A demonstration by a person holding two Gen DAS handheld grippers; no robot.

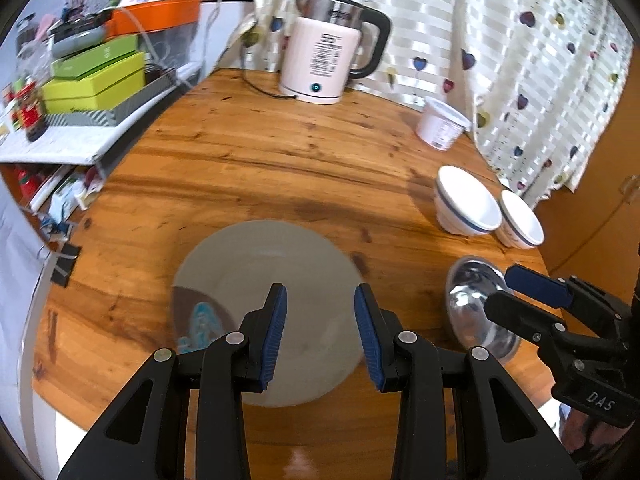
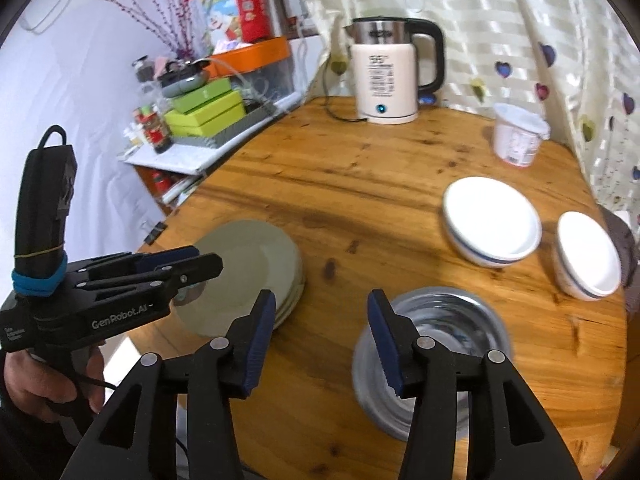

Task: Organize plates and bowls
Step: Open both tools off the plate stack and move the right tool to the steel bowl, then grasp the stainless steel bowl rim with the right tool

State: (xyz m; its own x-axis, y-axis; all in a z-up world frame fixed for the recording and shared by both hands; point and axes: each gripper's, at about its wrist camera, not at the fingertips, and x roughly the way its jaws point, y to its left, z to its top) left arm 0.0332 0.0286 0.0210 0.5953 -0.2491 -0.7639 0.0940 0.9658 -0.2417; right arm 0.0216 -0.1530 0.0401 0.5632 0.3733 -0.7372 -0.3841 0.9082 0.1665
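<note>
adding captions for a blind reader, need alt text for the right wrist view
Open right gripper hovers beside a shiny steel bowl on a round wooden table. Left gripper sits above stacked grey plates; two white bowls stand right.

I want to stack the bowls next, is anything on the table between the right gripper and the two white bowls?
Only the steel bowl, directly under the open right gripper. Beyond it, bare table leads to the larger white bowl and the smaller white bowl beside it.

Even, soft daylight; fisheye bending at edges, slight motion blur, dark corners.
</note>
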